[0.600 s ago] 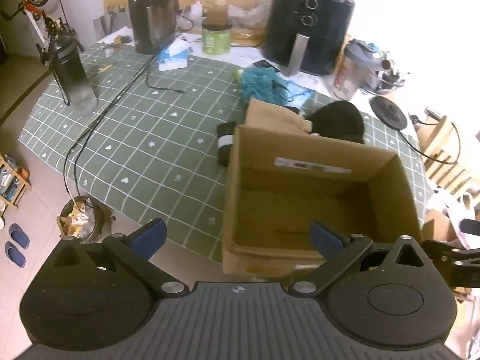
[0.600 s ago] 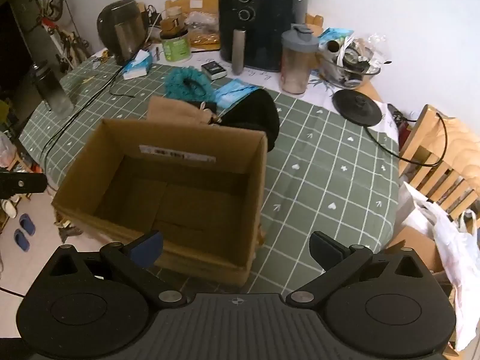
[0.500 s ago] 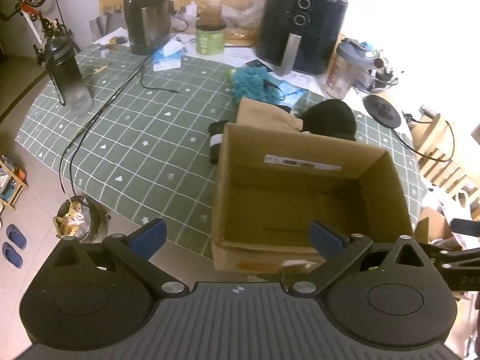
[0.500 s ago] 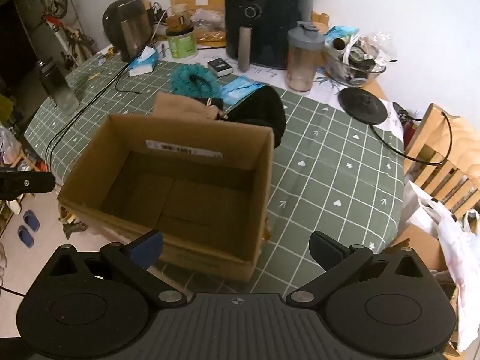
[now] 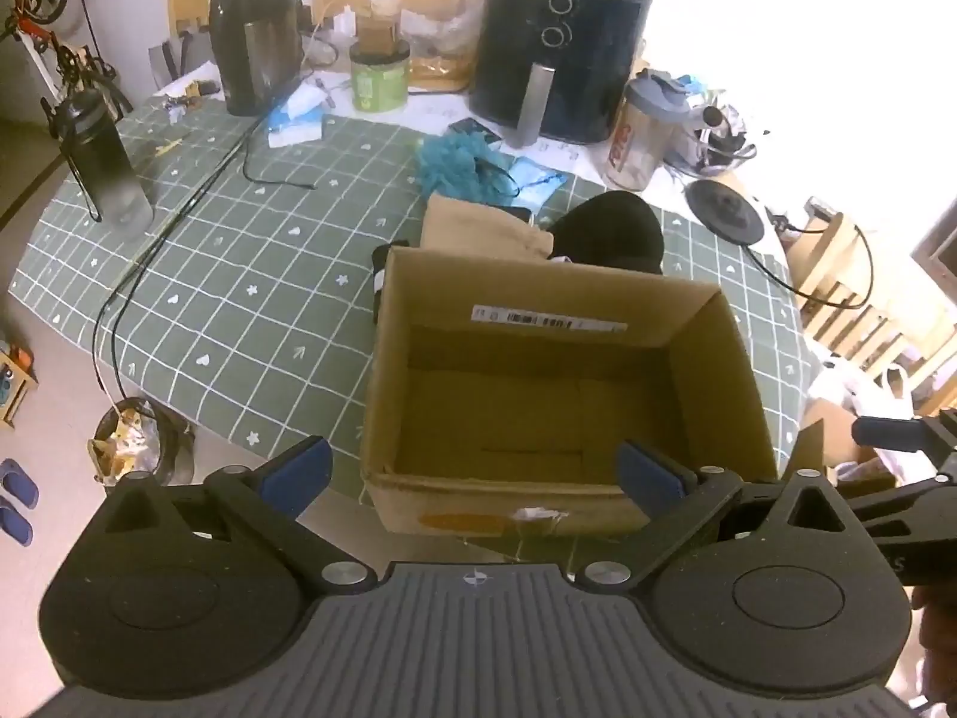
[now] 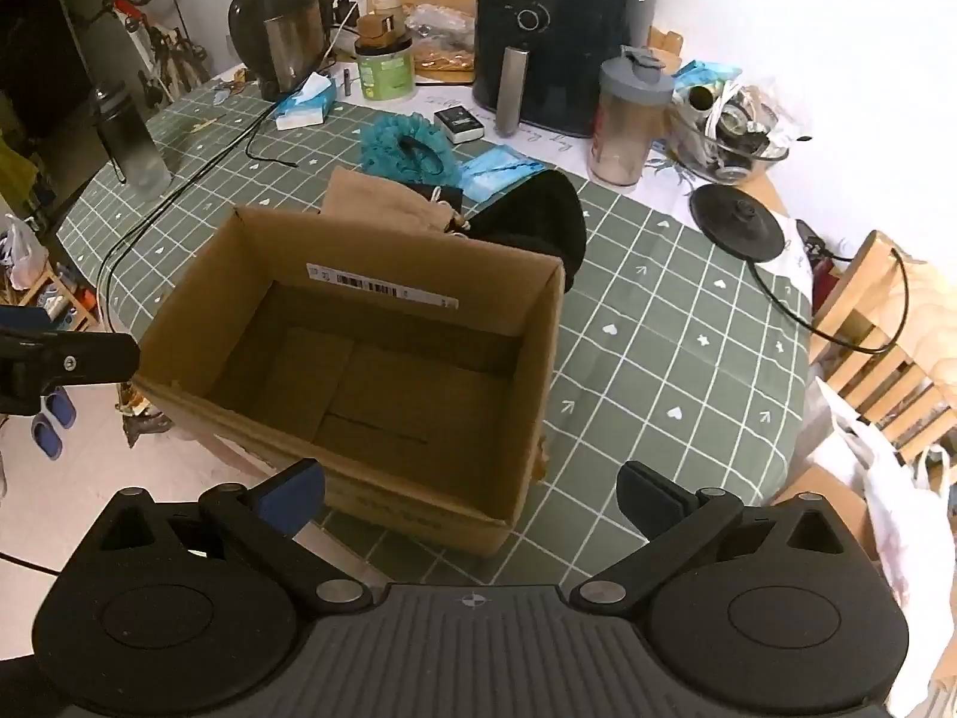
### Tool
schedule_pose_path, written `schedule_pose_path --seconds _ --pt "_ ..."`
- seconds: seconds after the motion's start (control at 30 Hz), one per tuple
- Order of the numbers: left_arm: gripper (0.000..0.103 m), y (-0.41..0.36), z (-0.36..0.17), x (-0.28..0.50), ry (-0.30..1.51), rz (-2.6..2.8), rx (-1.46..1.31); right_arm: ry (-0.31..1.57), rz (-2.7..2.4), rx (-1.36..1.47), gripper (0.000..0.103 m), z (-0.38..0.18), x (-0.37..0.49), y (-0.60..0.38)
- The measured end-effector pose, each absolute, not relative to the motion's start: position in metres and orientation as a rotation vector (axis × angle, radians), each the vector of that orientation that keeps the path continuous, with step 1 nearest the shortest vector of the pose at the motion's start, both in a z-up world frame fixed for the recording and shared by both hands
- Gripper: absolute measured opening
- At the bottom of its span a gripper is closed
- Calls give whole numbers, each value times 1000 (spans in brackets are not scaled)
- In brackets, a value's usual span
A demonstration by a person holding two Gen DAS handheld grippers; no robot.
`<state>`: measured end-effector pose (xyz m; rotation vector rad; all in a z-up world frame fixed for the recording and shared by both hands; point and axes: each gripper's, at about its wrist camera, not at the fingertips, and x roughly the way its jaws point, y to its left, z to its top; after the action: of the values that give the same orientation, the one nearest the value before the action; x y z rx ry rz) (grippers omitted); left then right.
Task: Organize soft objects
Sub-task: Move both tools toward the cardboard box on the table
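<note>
An open cardboard box [image 5: 556, 311] [image 6: 383, 263] stands at the near edge of the green checked table; nothing shows inside it. Behind it lie a tan cloth [image 5: 478, 227] [image 6: 383, 197], a black beanie [image 5: 616, 227] [image 6: 538, 215], a teal fluffy piece [image 5: 454, 161] [image 6: 401, 140], a light blue packet [image 5: 532, 179] [image 6: 499, 170] and a black rolled item [image 5: 378, 275]. My left gripper [image 5: 472, 469] is open and empty, in front of the box's near wall. My right gripper [image 6: 472, 487] is open and empty, near the box's front right corner.
An air fryer [image 5: 556, 42], kettle [image 5: 257, 42], green jar [image 5: 380, 78], shaker bottle [image 5: 646, 131], dark bottle [image 5: 104, 155], tissue pack [image 5: 296, 119] and cables [image 5: 179, 221] crowd the far table. A kettle base [image 6: 738, 224] and wooden chair [image 6: 885, 335] are right. Floor lies left.
Both grippers have shifted slightly; the box now sits more central in the left wrist view and closer in the right wrist view. Both stay open and empty.
</note>
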<state>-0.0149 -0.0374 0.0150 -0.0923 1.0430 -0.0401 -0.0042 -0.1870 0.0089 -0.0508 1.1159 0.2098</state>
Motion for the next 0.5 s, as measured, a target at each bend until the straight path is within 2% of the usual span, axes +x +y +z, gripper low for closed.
schedule_pose_path --seconds 0.5 --pt "103 -36 28 -23 1013 -37 -58 1077 141 -81 103 26 -8 -184"
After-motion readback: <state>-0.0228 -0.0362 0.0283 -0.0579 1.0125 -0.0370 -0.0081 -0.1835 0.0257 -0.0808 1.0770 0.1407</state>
